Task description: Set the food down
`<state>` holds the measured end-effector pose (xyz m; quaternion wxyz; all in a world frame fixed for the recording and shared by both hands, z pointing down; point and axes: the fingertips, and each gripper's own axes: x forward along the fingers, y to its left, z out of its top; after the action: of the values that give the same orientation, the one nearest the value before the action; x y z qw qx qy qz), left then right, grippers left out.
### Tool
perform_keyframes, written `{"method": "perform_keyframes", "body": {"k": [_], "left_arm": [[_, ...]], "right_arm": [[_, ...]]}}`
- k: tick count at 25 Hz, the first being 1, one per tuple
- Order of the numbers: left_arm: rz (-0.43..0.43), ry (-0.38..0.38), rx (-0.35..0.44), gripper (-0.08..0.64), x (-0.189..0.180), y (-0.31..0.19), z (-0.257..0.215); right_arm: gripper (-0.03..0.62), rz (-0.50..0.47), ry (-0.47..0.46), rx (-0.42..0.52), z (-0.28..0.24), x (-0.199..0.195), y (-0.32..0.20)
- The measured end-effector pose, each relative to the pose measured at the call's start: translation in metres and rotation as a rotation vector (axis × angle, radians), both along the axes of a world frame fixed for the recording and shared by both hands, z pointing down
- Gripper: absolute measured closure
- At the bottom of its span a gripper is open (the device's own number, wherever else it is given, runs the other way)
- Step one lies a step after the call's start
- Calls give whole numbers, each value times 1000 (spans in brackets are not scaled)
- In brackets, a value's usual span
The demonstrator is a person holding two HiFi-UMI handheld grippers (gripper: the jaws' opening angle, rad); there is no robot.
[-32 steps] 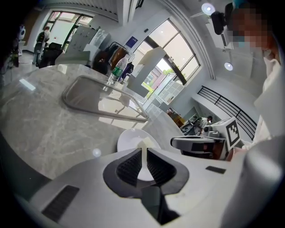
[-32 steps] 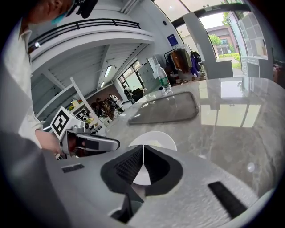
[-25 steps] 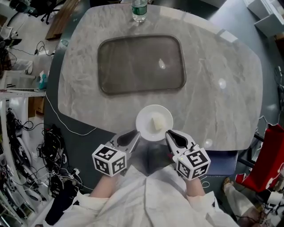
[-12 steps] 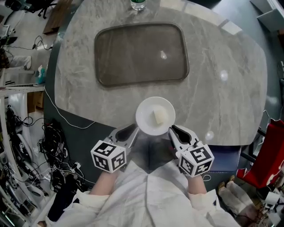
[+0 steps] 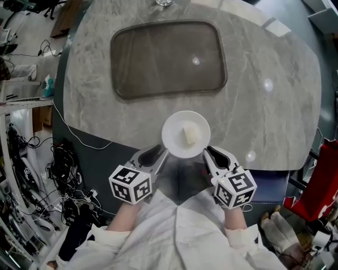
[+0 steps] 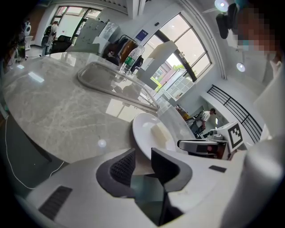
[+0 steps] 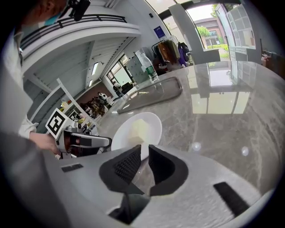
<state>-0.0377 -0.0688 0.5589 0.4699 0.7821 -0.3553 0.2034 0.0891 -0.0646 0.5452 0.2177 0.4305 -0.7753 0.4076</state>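
A white plate [image 5: 179, 150] carries a pale yellow block of food [image 5: 190, 135]. It is over the near edge of the grey marble table [image 5: 264, 121]; whether it rests on the stone I cannot tell. My left gripper [image 5: 161, 154] is shut on the plate's near-left rim, my right gripper [image 5: 207, 153] on its near-right rim. In the left gripper view the plate [image 6: 141, 133] rim runs between the jaws of the left gripper [image 6: 142, 162], with the food [image 6: 159, 133] beyond. In the right gripper view the plate [image 7: 153, 122] rim is pinched in the right gripper [image 7: 143, 162], behind the food [image 7: 139, 130].
A dark, shallow rectangular tray [image 5: 168, 58] lies on the table beyond the plate. A water bottle [image 5: 165, 2] stands at the far edge. Cables and clutter [image 5: 63, 174] cover the floor at the left. A red object [image 5: 322, 179] sits at the right.
The plate and both grippers have moved up the picture a little, with the grip unchanged. The table and tray have also slid upward as the view shifted.
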Motion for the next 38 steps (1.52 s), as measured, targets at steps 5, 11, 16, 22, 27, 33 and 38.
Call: {"method": "perform_keyframes", "body": {"k": [5,11,16,22,27,33,38], "left_arm": [[1,6,-5,457,1,2,3],[-36,43,-25,457,0,-1,0],[-42,58,-22,457,1,-6,-1],[-26,49,-8,459,8,-9,2],[-23,38,3,459,6,-8,3],[-7,2,47,466,8,-13,4],[-26,20,43,472,7,-15,5]], "right_arm": [[495,3,1,-27,7,-1,3],[495,17,13,-36,10,0,0],[495,36,14,-36,13,-1,-7],[495,40,32,-34,16,1,-7],[497,23,58,-22,17,0,-5],[502,50,48,-20,17,0,-10],[503,59,47,-21,18,0,-10]]}}
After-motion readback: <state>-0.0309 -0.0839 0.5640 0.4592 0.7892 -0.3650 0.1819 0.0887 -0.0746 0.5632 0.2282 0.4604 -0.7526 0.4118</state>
